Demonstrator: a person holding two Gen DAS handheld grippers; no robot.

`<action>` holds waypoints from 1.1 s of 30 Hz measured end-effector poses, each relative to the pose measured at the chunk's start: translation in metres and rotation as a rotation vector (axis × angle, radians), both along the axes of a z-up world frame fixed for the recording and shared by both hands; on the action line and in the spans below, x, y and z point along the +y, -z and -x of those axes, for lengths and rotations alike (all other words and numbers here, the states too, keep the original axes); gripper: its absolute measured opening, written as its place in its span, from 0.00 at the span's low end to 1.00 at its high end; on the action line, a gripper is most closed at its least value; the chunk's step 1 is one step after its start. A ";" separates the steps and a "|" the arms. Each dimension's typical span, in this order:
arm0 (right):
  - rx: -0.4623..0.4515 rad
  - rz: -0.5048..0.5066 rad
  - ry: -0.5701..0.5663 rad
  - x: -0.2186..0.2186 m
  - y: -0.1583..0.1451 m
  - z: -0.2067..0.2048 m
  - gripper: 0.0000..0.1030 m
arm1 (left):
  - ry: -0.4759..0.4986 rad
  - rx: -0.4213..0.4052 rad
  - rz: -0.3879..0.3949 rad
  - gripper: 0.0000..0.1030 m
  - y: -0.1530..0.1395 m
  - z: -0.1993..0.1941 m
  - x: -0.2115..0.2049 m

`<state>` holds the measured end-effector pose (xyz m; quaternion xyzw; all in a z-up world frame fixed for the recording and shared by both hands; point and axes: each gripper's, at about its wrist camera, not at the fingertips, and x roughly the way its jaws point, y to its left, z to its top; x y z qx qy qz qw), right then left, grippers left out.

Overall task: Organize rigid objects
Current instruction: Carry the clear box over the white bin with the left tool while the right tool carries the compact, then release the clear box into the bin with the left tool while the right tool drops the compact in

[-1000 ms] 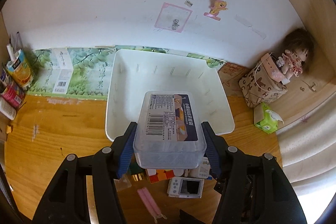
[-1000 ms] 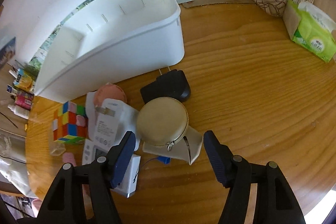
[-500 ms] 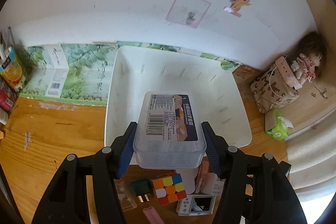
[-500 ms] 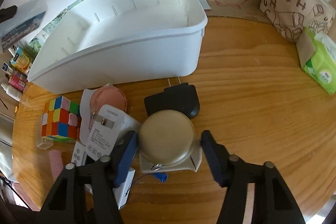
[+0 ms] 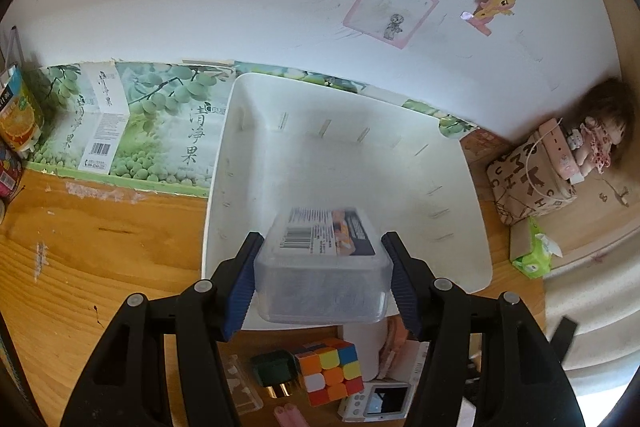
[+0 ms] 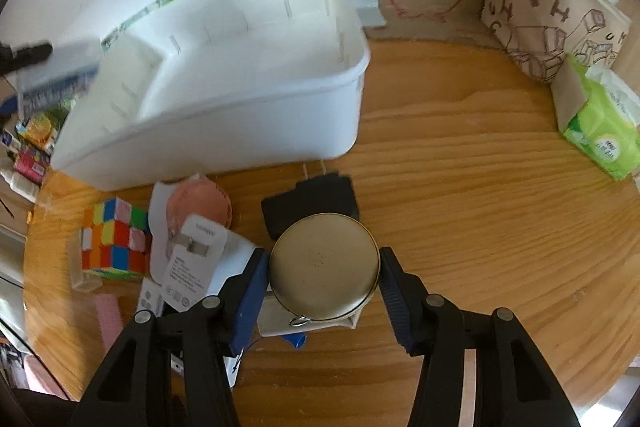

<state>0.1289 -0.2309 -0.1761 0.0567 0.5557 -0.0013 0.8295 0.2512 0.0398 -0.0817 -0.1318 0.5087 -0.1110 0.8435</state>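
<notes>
Above the wooden worktop (image 6: 460, 155) we hold two grippers at once. The left gripper (image 5: 322, 281) has its jaws clamped on a clear lidded box (image 5: 322, 275), both blue pads pressed to its sides; the box hangs over the near edge of the white bin (image 5: 472, 227), tilted a little toward it. What is inside the box we cannot make out through its cloudy wall; a printed label with a barcode covers its lid. As far as we can see, the bin itself holds nothing, its floor and slotted walls bare.

The right gripper (image 6: 324, 277) has its jaws closed against a round gold tin (image 6: 324, 267), one pad on each side. The tin sits over a small white piece (image 6: 272, 319) and just in front of a black plug adapter (image 6: 310, 197), whose prongs point at the bin's outer wall.

To the left of the tin lies the rest of the clutter on the worktop: a white charger (image 6: 188, 263) on a pink round pouch (image 6: 200, 203), then a puzzle cube (image 6: 112, 239) beside them. From the left wrist view we also see a dark green block (image 5: 276, 373) next to the cube and a small white device with a screen (image 5: 378, 401) below it.

At the far right a green tissue pack (image 6: 600, 123) leans by a lettered paper bag (image 6: 552, 23).
</notes>
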 end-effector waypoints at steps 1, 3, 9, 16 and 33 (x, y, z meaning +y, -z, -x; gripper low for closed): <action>-0.009 0.006 0.004 -0.002 -0.005 -0.001 0.53 | -0.001 0.000 -0.001 0.62 0.001 -0.001 0.000; -0.028 0.008 0.011 -0.005 -0.015 -0.002 0.53 | -0.002 0.007 0.002 0.62 0.004 -0.002 0.001; -0.106 0.038 0.001 -0.007 -0.051 -0.013 0.53 | -0.017 0.022 0.012 0.62 0.010 -0.006 0.001; -0.234 0.057 -0.052 0.007 -0.089 -0.032 0.53 | -0.080 -0.002 0.024 0.82 0.005 -0.008 0.004; -0.418 0.026 -0.201 0.051 -0.093 -0.068 0.53 | -0.214 -0.329 -0.075 0.82 -0.037 0.020 0.029</action>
